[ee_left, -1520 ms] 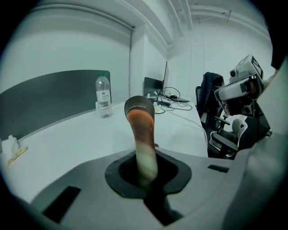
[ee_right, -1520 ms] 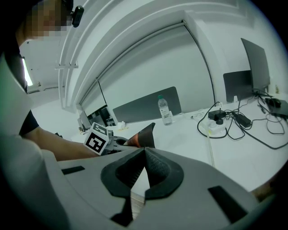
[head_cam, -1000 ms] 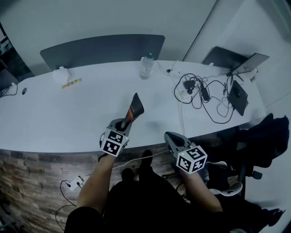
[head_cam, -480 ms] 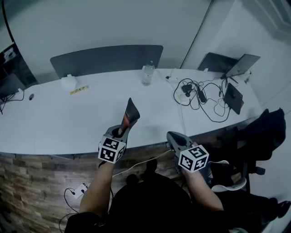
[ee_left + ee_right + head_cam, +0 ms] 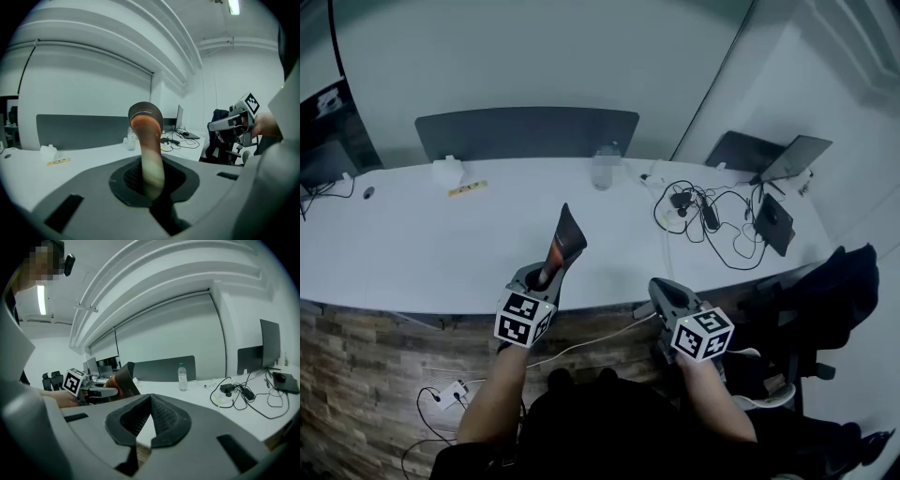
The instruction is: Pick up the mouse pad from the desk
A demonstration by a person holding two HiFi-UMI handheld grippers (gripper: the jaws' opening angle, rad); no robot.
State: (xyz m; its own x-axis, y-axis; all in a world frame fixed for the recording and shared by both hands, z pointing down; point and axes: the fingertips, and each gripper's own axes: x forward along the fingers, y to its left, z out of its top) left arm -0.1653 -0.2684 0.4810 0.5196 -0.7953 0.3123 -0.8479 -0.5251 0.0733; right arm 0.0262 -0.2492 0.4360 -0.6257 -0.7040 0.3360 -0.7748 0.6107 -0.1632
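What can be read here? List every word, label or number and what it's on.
Nothing reads clearly.
Mouse pad: pale print on its dark end, too blurred.
Yellow strip on the desk: too small.
Water bottle: label unreadable.

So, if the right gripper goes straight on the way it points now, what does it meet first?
Probably the white desk top, near its front edge, which shows just past the shut fingers of the right gripper. The water bottle stands farther back. Depth is unclear.
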